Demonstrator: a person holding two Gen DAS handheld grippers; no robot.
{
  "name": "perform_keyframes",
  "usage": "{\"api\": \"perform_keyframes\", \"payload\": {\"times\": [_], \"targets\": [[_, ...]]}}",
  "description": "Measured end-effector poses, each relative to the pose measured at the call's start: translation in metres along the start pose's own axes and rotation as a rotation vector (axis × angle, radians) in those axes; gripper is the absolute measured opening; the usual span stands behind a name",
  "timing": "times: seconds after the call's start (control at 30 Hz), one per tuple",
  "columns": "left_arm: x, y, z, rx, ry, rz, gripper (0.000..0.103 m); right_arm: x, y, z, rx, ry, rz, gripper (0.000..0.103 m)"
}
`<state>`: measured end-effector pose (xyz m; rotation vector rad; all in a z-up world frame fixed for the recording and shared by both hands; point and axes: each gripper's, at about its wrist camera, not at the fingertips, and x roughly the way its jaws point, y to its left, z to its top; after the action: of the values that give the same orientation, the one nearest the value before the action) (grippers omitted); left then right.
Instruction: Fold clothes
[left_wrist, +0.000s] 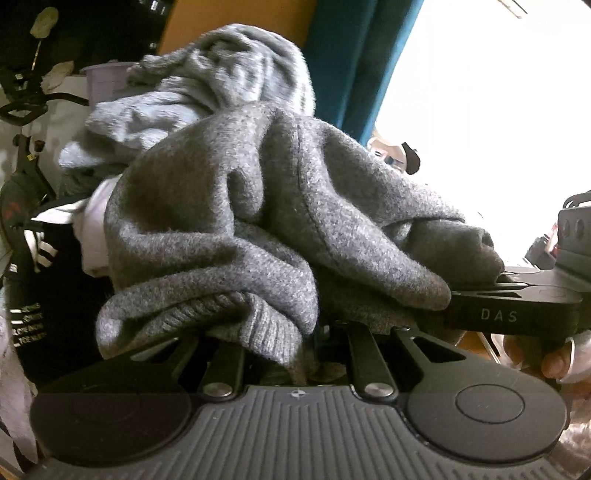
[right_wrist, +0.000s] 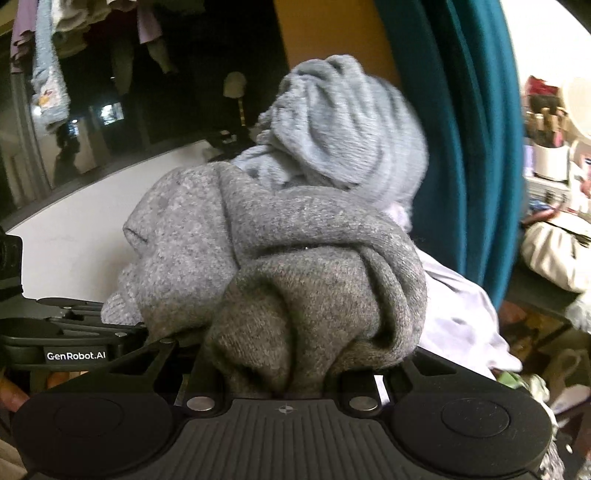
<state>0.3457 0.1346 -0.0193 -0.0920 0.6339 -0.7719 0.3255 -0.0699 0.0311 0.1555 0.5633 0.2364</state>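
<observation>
Both the left claw and right claw were clamped on the bunched grey sweater, held aloft before a paler knit; spreading them apart evenly would flatten it.

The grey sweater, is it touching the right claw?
Touching. The right wrist view shows the grey sweater bunched between the right claw fingers, fabric pressed against them.

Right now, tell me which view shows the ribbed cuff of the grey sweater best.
Left wrist view: the ribbed cuff lies sharp and unobstructed at the bunched grey sweater bottom. Right wrist view shows only its folds, no clear ribbing.
</observation>
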Motion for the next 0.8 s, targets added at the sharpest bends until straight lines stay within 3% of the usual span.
{"api": "perform_keyframes", "payload": {"times": [0.3,0.57,0.8], "targets": [[-0.010,-0.077,-0.020,-0.011,0.003,0.058,0.015,-0.058,-0.030,-0.029,0.000,-0.027,0.024,0.021],[-0.019,-0.209,-0.060,-0.061,-0.070,0.211,0.015,-0.145,-0.099,-0.064,-0.042,-0.076,0.166,0.021],[-0.014,-0.289,-0.083,-0.119,-0.049,0.248,0.015,-0.223,-0.149,-0.091,-0.069,-0.049,0.223,0.021]]}}
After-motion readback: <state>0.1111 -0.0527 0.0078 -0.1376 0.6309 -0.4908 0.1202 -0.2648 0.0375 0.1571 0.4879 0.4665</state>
